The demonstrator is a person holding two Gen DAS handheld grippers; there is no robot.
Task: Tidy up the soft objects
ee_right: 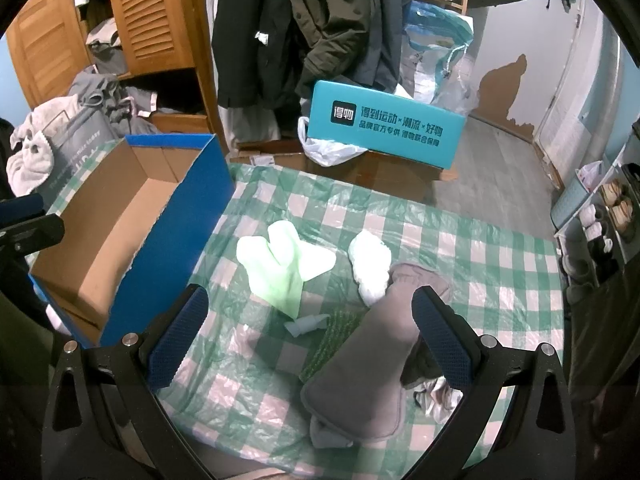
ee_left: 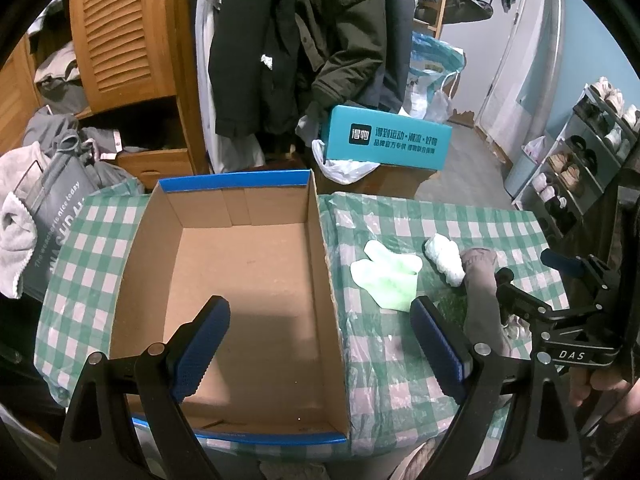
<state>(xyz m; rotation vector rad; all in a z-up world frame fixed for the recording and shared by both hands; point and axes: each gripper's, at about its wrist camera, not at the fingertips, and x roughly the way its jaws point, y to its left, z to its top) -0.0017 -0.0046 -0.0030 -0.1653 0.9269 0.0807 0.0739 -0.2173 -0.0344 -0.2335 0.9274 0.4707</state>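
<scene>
An open cardboard box with blue outer sides (ee_left: 256, 280) (ee_right: 120, 216) stands on the green checked tablecloth (ee_right: 460, 248), its inside bare. Right of it lie pale green socks (ee_left: 386, 276) (ee_right: 280, 264), a rolled white sock (ee_left: 444, 258) (ee_right: 370, 264), a grey sock (ee_left: 482, 300) (ee_right: 368, 364) and a dark green knitted piece (ee_right: 332, 340). My left gripper (ee_left: 320, 344) is open, hovering over the box's near right part. My right gripper (ee_right: 308, 340) is open above the grey sock and knitted piece; it also shows in the left wrist view (ee_left: 560, 320).
A teal box (ee_right: 384, 128) and plastic bags sit beyond the table. Coats hang behind (ee_right: 304, 28). A wooden wardrobe (ee_left: 120, 40) and a pile of clothes with a grey bag (ee_left: 52, 208) stand at the left. A shoe rack (ee_left: 580, 152) is at the right.
</scene>
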